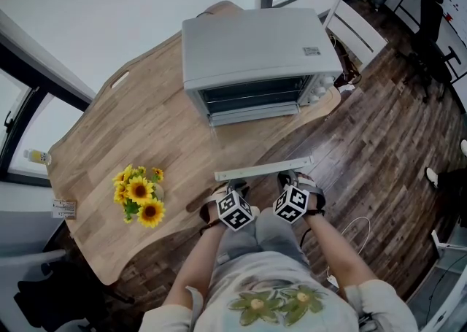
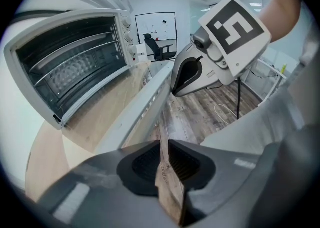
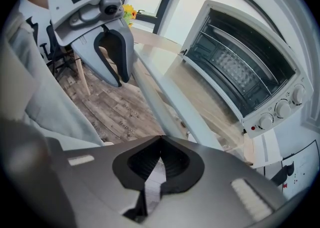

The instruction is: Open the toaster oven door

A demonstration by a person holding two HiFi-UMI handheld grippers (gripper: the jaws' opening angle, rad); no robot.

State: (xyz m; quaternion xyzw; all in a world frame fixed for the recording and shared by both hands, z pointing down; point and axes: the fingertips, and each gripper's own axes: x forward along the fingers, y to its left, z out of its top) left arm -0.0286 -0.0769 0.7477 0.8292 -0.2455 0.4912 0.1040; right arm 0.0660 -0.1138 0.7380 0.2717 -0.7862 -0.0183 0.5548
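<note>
A silver toaster oven (image 1: 255, 53) stands at the far side of the wooden table (image 1: 146, 126). Its glass door hangs fully open toward me, and the door's long grey handle bar (image 1: 263, 168) lies over the table's near edge. The dark cavity with wire racks (image 2: 65, 66) (image 3: 240, 66) is exposed. Just short of that bar (image 2: 145, 106) sits my left gripper (image 1: 232, 187) (image 2: 163, 142), with a narrow slit between its jaws and nothing in it. Beside it my right gripper (image 1: 286, 177) (image 3: 161, 139) is shut and empty, near the bar (image 3: 165, 91) without touching it.
A bunch of sunflowers (image 1: 139, 195) stands on the table at my left. A white chair (image 1: 357, 28) is by the oven's right side, and a black office chair (image 1: 430, 24) is farther back. A white cable (image 1: 357, 228) lies on the wooden floor.
</note>
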